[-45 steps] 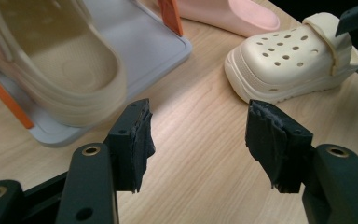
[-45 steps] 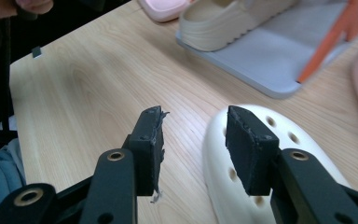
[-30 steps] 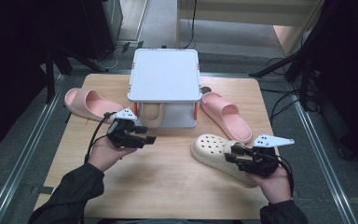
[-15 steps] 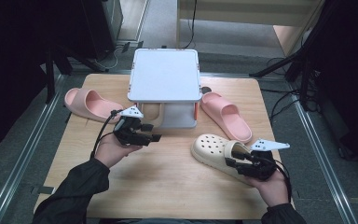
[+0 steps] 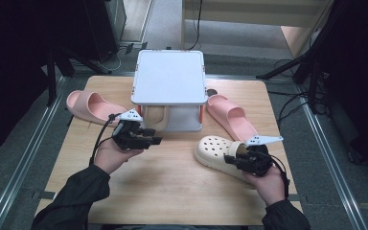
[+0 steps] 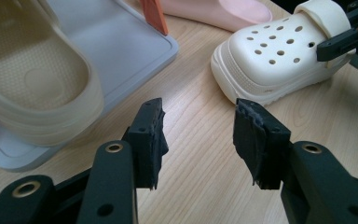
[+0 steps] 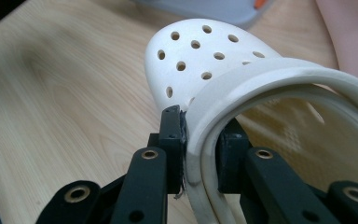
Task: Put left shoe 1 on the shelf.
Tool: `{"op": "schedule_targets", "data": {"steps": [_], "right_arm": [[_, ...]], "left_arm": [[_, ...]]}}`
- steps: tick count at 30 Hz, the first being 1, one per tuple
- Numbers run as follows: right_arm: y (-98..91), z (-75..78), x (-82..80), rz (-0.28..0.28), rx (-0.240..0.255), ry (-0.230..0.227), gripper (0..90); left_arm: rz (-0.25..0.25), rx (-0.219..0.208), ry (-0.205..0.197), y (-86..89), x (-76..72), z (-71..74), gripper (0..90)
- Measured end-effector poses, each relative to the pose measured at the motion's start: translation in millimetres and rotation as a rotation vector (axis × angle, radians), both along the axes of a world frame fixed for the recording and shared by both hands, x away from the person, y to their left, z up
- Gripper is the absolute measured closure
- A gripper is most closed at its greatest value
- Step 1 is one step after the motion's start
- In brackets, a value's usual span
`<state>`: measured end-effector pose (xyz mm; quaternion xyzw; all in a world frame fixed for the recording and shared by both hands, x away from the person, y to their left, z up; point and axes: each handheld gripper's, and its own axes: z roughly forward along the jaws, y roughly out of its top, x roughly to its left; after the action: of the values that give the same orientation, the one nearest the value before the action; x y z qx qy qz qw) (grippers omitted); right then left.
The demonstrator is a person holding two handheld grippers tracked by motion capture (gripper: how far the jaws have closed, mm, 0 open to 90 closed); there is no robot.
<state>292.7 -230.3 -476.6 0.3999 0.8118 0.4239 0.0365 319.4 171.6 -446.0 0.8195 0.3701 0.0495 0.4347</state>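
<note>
The right gripper (image 5: 235, 159) has just been closing and now clamps the side rim and heel strap of the cream perforated foam clog (image 5: 219, 152), one jaw inside the opening, one outside. The clog lies on the pale wooden table (image 5: 172, 191), right of centre, toe toward the grey lidded plastic box (image 5: 169, 79). The left gripper (image 6: 199, 135) hovers over bare wood before the box, its jaws having just narrowed yet apart on nothing. A beige slide sandal (image 6: 32, 84) sits on the box's lower shelf. Two pink slide sandals (image 5: 92, 106) flank the box near the table's side edges. The near half of the table offers open wood.
</note>
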Motion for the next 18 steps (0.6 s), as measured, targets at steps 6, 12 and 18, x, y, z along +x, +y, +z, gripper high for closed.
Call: {"op": "schedule_targets", "data": {"steps": [6,12,18], "right_arm": [[22.4,8.8,4.6,0.026,0.064,0.002,76.9],[54.3,8.9,8.6,0.094,0.059,0.002,76.7],[84.4,4.9,14.0,0.163,0.046,0.026,76.5]], "left_arm": [[0.028,-0.009,0.001,8.0,-9.1,1.0,57.8],[0.045,-0.028,-0.017,14.1,-19.9,4.9,67.8],[0.059,-0.015,-0.014,16.6,-28.9,2.8,70.5]]}}
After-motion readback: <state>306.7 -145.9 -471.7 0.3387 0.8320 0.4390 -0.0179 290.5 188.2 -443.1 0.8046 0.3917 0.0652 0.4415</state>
